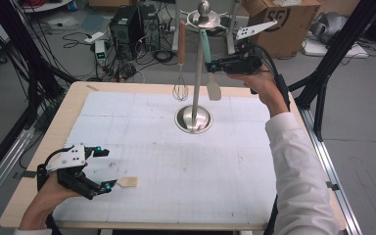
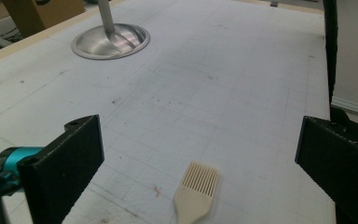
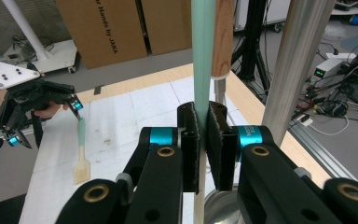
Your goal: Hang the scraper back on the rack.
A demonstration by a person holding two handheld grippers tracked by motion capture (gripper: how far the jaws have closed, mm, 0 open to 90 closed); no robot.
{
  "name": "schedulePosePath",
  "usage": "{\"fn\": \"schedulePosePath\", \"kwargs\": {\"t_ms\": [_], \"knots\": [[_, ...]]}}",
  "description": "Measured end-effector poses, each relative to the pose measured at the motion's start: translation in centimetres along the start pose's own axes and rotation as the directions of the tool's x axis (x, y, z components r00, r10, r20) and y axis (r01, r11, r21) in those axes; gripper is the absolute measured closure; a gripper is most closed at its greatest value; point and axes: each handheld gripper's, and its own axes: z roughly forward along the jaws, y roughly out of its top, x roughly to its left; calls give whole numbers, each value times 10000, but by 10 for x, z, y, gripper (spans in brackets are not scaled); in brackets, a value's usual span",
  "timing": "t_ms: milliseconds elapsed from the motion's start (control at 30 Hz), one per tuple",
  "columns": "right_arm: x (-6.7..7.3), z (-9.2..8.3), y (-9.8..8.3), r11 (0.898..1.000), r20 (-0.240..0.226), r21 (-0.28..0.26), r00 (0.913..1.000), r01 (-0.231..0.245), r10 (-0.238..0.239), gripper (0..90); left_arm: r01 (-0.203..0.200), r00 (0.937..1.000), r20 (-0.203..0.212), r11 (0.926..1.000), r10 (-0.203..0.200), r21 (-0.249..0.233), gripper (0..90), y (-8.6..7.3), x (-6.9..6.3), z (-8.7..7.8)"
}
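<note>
Your right gripper (image 1: pixel 209 65) is up high at the far side of the table (image 1: pixel 39 147), level with the hanging utensils, and its jaws are clamped tight on the mint-green handle of the spatula (image 1: pixel 210 73). In the right gripper view the two black pads (image 3: pixel 191 149) press that green handle from both sides, with hardly any gap between them. The spatula hangs upright just right of the steel stand pole (image 1: pixel 197 68), its pale blade pointing down above the round stand base (image 1: pixel 193 120), clear of the mat. Just left of the pole hangs the whisk (image 1: pixel 180 68) with its wooden handle, wire head down, close beside the spatula but untouched by your jaws.

Down at the near left corner, your left gripper (image 1: pixel 103 169) sits low over the white gridded mat (image 1: pixel 176 161), jaws wide apart and holding nothing. The pastry brush (image 2: pixel 196 191) lies flat on the mat between those open jaws; in the left gripper view its cream bristle head points away toward the stand, and neither pad touches it. From the right gripper view you can see the brush's green handle running back toward the left gripper's tips. The brush and the stand are well apart, with bare mat between them.
</note>
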Motion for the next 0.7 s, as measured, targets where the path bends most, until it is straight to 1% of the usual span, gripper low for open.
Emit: {"fn": "schedulePosePath", "kwargs": {"t_ms": [33,67,133,167,233,267,300,367,400,433,467,533,567,633,700], "knots": [[0,0,0,10000,76,29,10000,-8,7,834,0,10000,-2,10000,0,-1,17,0,0,0],[0,0,0,10000,187,5,9998,81,-81,821,18,10000,16,10000,-18,-12,17,-1,0,0],[2,-1,0,10000,264,-23,9996,25,-24,714,18,10000,44,10000,-18,-39,17,-1,-1,-1],[3,-1,0,9999,410,-10,9991,133,-133,647,5,10000,51,10000,-5,-46,17,-1,0,-1],[4,-2,0,9999,450,87,9989,112,-116,557,-21,10000,88,10000,22,-67,17,-1,0,-1],[5,-2,-1,9998,544,128,9984,140,-147,457,-45,9999,95,9999,45,-90,17,-1,-1,-1],[6,-3,-1,9999,694,151,9976,11,-21,352,-46,9999,114,9999,47,-97,17,0,-1,-1],[6,-5,-2,9998,674,125,9976,-148,140,161,-68,9999,121,9999,69,-93,17,0,-1,-1],[6,-6,-3,9999,893,141,9960,-87,74,91,-53,9999,123,9999,54,-86,17,0,-1,-1],[7,-7,-4,9998,1002,142,9949,-133,118,10,-49,9999,113,9999,51,-101,17,0,-1,-1],[7,-9,-4,9999,1024,138,9947,-99,84,4,-38,9999,115,9999,39,-117,17,0,-1,-1],[8,-14,-4,9996,1127,151,9934,220,-236,4,-61,9999,120,9999,63,-132,17,0,-1,-2],[9,-15,-4,9996,1149,122,9930,248,-260,4,-70,9999,125,9999,71,-136,17,0,-1,-2],[11,-21,-2,9989,1150,321,9926,351,-386,4,-81,9999,93,9999,82,-92,17,0,-1,-2],[13,-26,1,9985,1098,334,9929,432,-466,4,-106,9999,67,9999,106,-98,17,1,-2,-2]]}}
